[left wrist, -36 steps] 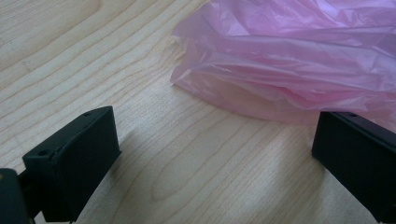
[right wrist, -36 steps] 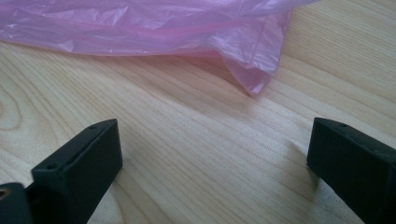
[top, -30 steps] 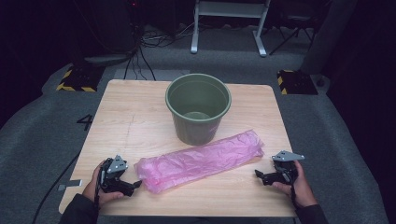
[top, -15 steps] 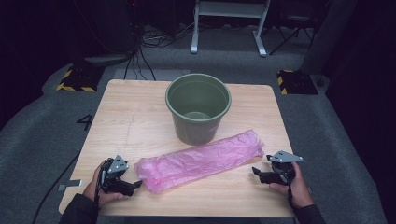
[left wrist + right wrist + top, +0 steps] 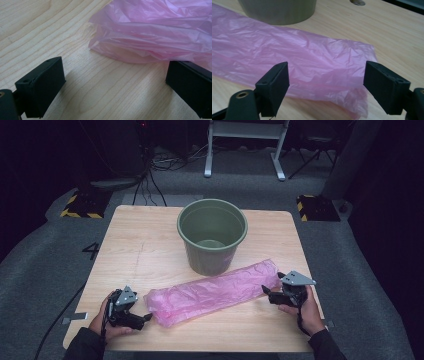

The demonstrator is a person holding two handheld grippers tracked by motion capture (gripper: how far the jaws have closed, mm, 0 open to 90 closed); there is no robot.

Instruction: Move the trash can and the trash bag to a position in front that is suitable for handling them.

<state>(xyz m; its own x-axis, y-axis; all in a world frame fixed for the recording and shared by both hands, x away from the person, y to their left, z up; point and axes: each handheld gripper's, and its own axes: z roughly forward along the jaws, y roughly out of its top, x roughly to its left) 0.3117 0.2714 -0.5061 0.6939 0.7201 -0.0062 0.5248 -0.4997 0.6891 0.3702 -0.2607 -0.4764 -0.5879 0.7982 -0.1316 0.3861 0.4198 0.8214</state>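
While the pink plastic bag point(image 5: 215, 291) lies flat on the counter point(image 5: 145, 250) before the green bucket point(image 5: 212, 235), left gripper point(image 5: 144, 318) and right gripper point(image 5: 266, 292) flank its ends, both spread wide, grasping nothing.

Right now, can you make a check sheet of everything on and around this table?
Surface: light wooden table, bare apart from the job's things.
Job's things: crumpled pink plastic bag lying flat; green bucket upright behind it, looks empty.
Clutter: nothing seen.
Grippers: left tool open, at the bag's left end, its right jaw close against the plastic; right tool open, at the bag's right end, jaws either side of the edge.
Cables: one trails from the left tool off the table; more cables on the floor behind.
Surroundings: grey carpet, white frame legs, yellow-black striped blocks.
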